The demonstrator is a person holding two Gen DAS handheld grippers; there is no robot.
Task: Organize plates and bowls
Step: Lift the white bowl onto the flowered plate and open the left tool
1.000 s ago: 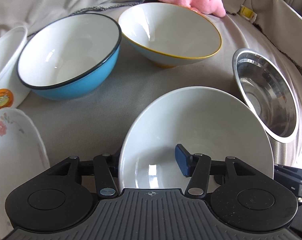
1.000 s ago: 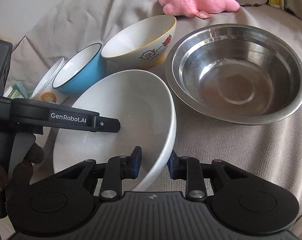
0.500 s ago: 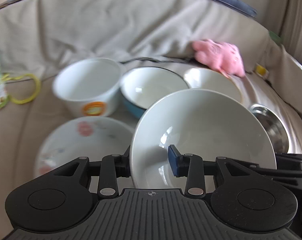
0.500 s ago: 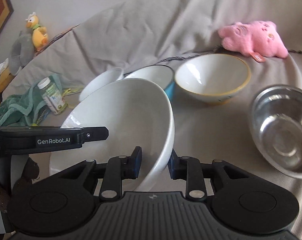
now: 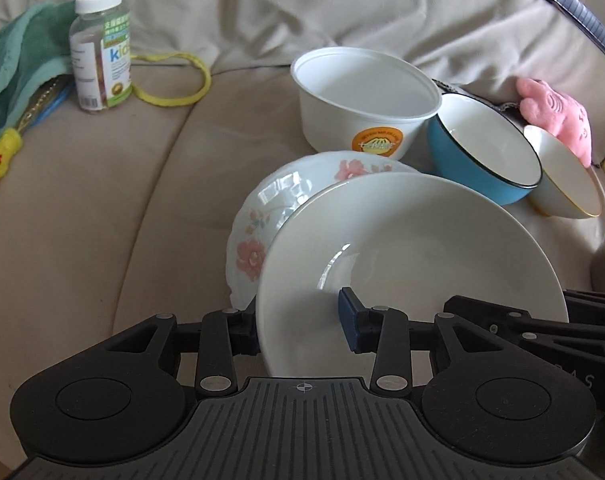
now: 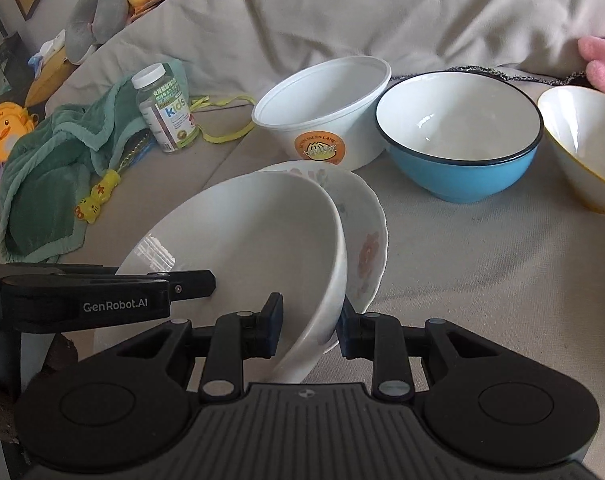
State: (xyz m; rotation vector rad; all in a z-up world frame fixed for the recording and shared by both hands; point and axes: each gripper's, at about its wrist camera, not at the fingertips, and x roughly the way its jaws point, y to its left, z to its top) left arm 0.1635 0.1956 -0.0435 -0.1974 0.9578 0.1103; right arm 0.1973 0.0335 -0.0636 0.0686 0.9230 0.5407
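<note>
Both grippers are on the plain white bowl [image 5: 414,256] now, one at each side of its rim, and it hangs tilted over the flowered plate [image 5: 262,216] that lies on the sofa seat [image 5: 102,220]. The right gripper [image 6: 308,328] has its jaws clamped tight on the bowl's rim, one pad inside, one outside. The left gripper [image 5: 298,326] straddles the opposite rim; its jaws have just been closing, then eased a little, and the blue inner pad stands off the bowl's inside wall, so that is no firm pinch as far as I can tell. Whether the bowl touches the plate beneath, I cannot say.

Behind the plate, toward the sofa's backrest, sits a white takeaway tub [image 6: 326,112] with an orange sticker, beside it the blue enamel bowl [image 6: 460,140], then a yellow-rimmed bowl [image 6: 586,148]. A pink plush toy [image 5: 558,116] lies past them. Toward the seat's far-left end stand a vitamin bottle [image 5: 100,50] and a green towel [image 6: 62,168].
</note>
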